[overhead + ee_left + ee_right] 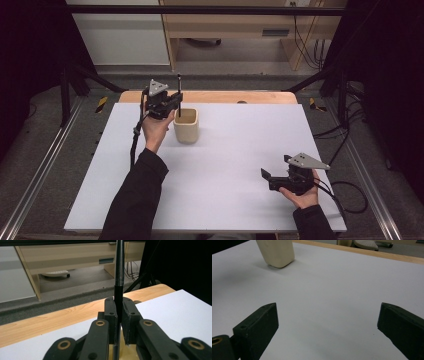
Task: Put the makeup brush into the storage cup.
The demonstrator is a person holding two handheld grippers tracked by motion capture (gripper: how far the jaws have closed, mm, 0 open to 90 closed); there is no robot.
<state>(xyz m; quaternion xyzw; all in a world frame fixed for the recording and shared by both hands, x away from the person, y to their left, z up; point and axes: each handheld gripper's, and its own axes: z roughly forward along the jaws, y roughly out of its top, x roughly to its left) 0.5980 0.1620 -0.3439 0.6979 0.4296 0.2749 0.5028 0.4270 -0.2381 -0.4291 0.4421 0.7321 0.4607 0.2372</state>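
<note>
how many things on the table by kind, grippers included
grippers: 2, left gripper and right gripper
black rods: 1, black rod clamped upright in the left one
cream cups: 1, cream cup
total: 4

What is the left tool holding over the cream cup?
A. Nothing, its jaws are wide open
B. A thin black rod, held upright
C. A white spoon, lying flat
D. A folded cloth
B: the left tool has its jaws shut on a thin black rod standing upright above the cream cup.
</note>
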